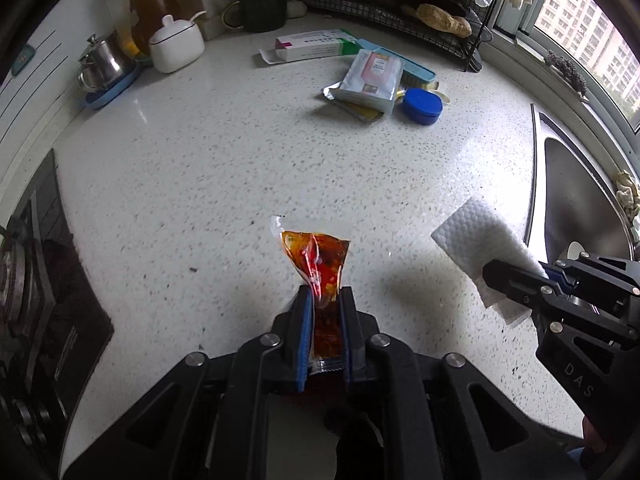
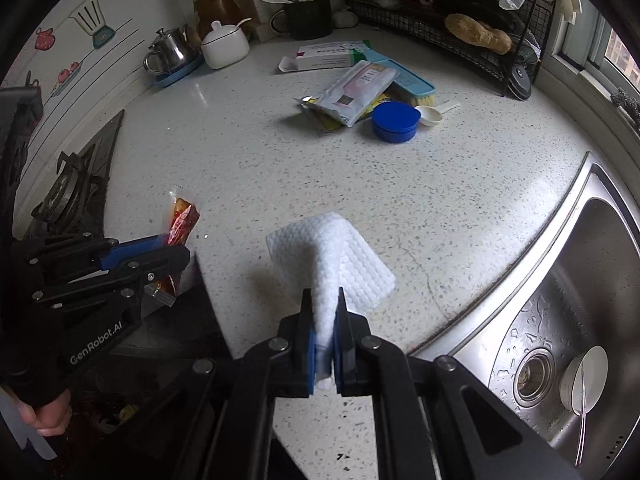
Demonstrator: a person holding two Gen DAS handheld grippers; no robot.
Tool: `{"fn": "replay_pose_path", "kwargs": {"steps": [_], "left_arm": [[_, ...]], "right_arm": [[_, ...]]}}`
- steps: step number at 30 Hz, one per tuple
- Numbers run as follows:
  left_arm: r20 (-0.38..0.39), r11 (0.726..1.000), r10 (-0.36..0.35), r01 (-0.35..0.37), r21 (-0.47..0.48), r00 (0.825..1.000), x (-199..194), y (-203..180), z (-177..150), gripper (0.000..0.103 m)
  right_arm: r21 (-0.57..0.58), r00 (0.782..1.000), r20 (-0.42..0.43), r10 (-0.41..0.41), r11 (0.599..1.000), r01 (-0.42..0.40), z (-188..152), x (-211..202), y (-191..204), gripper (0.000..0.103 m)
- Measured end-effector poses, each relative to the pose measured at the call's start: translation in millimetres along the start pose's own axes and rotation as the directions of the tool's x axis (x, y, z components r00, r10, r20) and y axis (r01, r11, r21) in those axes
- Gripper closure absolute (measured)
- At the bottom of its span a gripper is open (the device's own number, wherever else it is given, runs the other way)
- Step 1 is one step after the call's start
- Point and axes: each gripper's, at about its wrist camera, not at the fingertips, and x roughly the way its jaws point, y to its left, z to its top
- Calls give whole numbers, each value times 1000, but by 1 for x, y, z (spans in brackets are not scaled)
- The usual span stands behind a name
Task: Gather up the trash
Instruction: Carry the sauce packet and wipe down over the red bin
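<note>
Here two pieces of trash are off the counter, one in each gripper. The left gripper [image 1: 325, 300] is clamped on one clear sauce packet [image 1: 318, 264] with red-orange contents, which sticks up from between the blue pads above the speckled white countertop [image 1: 240, 168]. The right gripper [image 2: 323, 304] is pinched tight on one folded white paper towel [image 2: 332, 256], hanging over the counter near the edge of the single steel sink [image 2: 560, 320].

Farther back on the counter lies one cluster: one white pouch [image 1: 370, 78] with a pink label on top of a yellow wrapper, one round blue lid [image 1: 422, 106], one white scoop [image 2: 430, 114], and one long white box [image 1: 312, 46]. At the back left stand one steel pot [image 1: 100, 64], one white sugar jar [image 1: 176, 42] and one dark mug [image 1: 262, 8] of utensils.
</note>
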Motion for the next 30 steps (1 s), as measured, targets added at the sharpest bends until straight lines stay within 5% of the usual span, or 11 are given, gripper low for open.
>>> {"fn": "replay_pose_path", "kwargs": {"steps": [16,30], "left_arm": [[-22,980,94,-96,-177,995,-55,66,-154,92],[-124,960,43,-75,-269,991,5,68,-241,92]], "right_arm": [[-210,993,-62,102,971,-112,-89,-2,111,97],[-304,985,-159,69,946,-115,-151,64,134,97]]}}
